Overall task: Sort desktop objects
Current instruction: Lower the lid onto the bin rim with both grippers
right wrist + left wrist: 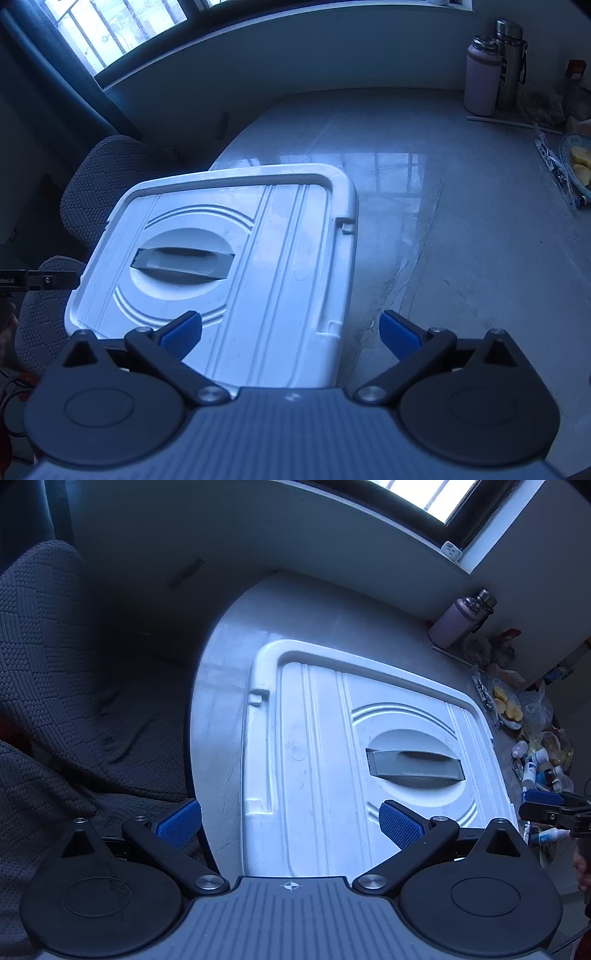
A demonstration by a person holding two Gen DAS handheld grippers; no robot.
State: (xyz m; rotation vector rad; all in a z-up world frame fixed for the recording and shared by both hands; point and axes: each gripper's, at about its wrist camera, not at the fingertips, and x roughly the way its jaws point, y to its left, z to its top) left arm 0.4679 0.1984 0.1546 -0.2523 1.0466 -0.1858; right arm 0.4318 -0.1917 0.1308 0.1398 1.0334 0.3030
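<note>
A pale glossy table (424, 206) under a window (110, 33) carries a white lidded box (258, 258) at its edge, flasks (480, 81) at the back; left gripper (290, 823) and right gripper (290, 334) hover above the lid, jaws wide, empty.

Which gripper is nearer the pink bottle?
Right, probably. The right gripper faces the pink bottle across open table; the left gripper sits at the box lid's far side.
</note>
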